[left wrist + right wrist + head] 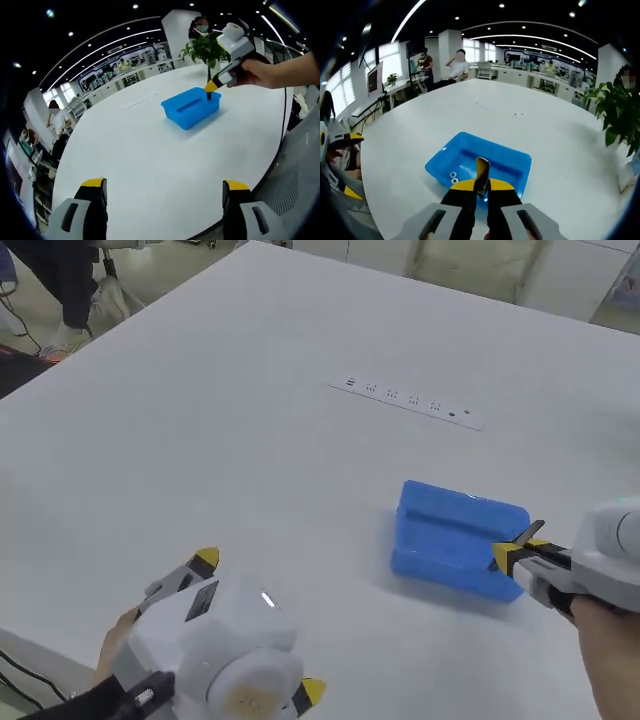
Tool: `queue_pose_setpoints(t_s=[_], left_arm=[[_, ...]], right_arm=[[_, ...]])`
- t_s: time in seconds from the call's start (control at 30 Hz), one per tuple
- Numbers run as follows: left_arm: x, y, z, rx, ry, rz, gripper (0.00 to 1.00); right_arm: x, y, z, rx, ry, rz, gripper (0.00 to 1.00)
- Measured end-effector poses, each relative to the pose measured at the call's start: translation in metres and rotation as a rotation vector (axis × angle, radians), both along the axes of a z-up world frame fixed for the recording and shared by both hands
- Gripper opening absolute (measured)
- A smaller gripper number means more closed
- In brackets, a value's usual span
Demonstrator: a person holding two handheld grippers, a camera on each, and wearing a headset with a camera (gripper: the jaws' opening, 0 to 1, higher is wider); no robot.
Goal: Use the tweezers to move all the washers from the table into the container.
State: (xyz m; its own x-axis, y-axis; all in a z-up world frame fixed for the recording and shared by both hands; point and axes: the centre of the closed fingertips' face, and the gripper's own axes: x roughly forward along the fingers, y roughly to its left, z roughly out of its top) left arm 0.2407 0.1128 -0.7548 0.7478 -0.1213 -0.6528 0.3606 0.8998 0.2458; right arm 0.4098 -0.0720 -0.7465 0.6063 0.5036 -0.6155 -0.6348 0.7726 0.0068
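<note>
Up close, right gripper view reveals washers (453, 177) in container (506, 163), right gripper (481, 187) pinching tweezers (482, 171); left gripper (164, 184) spread wide.

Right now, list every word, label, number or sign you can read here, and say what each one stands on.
No text here can be read.
Row of small dark marks on the table: too small to read.
Blue container: no marking shows on it.
</note>
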Motion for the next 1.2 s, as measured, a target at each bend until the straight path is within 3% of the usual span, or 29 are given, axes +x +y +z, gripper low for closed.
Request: queue_pose_setpoints(t_s=[0.2, 0.37, 0.5, 0.7, 0.77, 0.87, 1.0, 1.1, 1.13, 1.2], left_arm=[[0.0, 0.001, 0.0, 0.001, 0.0, 0.003, 0.98], [0.001, 0.0, 0.0, 0.0, -0.001, -0.002, 0.98], [-0.001, -0.006, -0.002, -0.022, 0.013, -0.025, 0.96], [0.003, -0.016, 0.013, -0.114, -0.024, -0.059, 0.83], [0.005, -0.022, 0.015, -0.129, -0.008, -0.083, 0.8], [0.016, -0.034, 0.033, -0.145, -0.05, -0.137, 0.73], [0.028, -0.055, 0.062, -0.205, -0.085, -0.212, 0.58], [0.035, -0.069, 0.084, -0.208, -0.147, -0.275, 0.39], [0.037, -0.073, 0.087, -0.211, -0.147, -0.287, 0.34], [0.04, -0.086, 0.095, -0.24, -0.147, -0.322, 0.34]], right_arm=[[0.001, -0.003, -0.006, -0.011, 0.01, -0.007, 0.04], [0.001, -0.004, 0.0, -0.001, 0.0, -0.013, 0.04], [-0.003, -0.003, 0.017, 0.028, -0.034, -0.017, 0.04], [-0.019, 0.004, 0.049, 0.06, -0.109, 0.016, 0.04], [-0.026, 0.005, 0.056, 0.061, -0.124, 0.032, 0.04], [-0.035, 0.006, 0.063, 0.08, -0.131, 0.053, 0.04], [-0.05, 0.008, 0.066, 0.099, -0.124, 0.083, 0.04], [-0.063, 0.014, 0.066, 0.124, -0.109, 0.092, 0.04], [-0.067, 0.016, 0.064, 0.125, -0.104, 0.094, 0.04], [-0.076, 0.02, 0.061, 0.135, -0.093, 0.097, 0.04]])
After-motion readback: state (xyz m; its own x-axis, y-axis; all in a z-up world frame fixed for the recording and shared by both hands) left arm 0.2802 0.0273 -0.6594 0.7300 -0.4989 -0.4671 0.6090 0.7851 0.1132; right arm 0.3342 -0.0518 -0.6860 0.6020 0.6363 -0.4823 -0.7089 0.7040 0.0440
